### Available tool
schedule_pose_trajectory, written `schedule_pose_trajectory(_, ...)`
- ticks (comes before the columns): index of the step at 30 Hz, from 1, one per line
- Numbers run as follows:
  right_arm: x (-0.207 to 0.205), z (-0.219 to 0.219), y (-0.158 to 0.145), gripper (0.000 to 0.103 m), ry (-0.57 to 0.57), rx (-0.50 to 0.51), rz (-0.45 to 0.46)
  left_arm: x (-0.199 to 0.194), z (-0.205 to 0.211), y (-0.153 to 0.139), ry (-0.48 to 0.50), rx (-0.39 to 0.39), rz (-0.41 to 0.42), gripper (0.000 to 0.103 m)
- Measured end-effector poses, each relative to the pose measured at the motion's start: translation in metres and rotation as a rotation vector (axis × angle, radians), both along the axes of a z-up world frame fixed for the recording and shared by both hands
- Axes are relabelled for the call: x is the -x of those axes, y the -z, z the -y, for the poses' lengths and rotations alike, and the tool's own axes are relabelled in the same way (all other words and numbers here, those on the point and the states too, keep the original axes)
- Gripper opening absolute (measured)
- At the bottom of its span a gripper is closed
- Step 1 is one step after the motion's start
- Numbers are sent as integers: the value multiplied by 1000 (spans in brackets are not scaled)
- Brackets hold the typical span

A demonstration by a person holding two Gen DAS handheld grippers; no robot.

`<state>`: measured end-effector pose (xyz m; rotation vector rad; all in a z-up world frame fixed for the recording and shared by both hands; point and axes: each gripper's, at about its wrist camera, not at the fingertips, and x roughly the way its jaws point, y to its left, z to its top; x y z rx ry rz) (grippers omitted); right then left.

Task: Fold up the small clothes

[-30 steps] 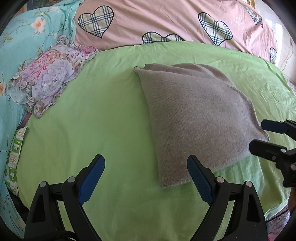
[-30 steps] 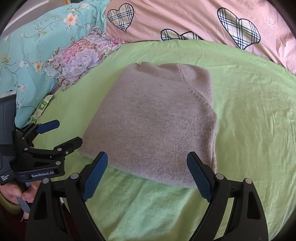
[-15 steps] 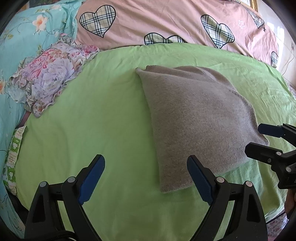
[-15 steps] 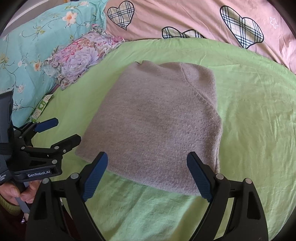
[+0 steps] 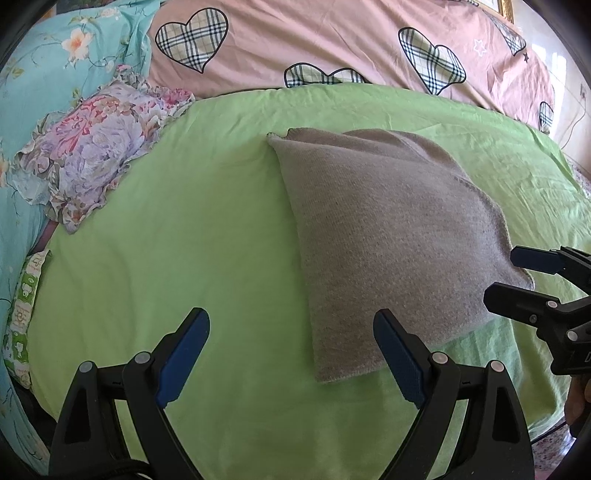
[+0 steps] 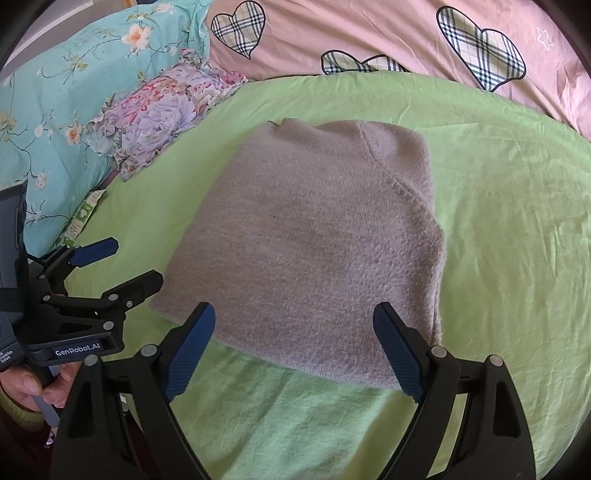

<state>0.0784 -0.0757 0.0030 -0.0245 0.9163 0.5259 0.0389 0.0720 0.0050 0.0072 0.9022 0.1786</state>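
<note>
A green-sheeted bed [image 6: 498, 206] carries a folded grey knit garment [image 6: 314, 240] and a floral pillow [image 6: 162, 110].

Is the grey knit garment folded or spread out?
Folded: the grey knit garment lies as a compact rectangle on the green sheet, layered edges visible along its right side.

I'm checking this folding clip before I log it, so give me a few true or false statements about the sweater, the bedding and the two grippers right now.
1. The grey sweater lies folded on the green sheet. True.
2. The right gripper is clamped on the sweater's hem. False: its fingers stand wide apart with nothing pinched between them.
3. The left gripper is open and holds nothing. True.
4. A floral cushion rests on top of the sweater. False: it lies apart, off by the teal floral bedding.
5. The pink cover beyond the sheet has plaid hearts. True.
</note>
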Motion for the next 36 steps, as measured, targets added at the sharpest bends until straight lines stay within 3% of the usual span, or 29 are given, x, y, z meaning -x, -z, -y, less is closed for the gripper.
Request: schedule_pose_trajectory(36, -2, 2, 0, 88, -2, -4, -2, -2, 1, -2, 10, 6, -1, 91)
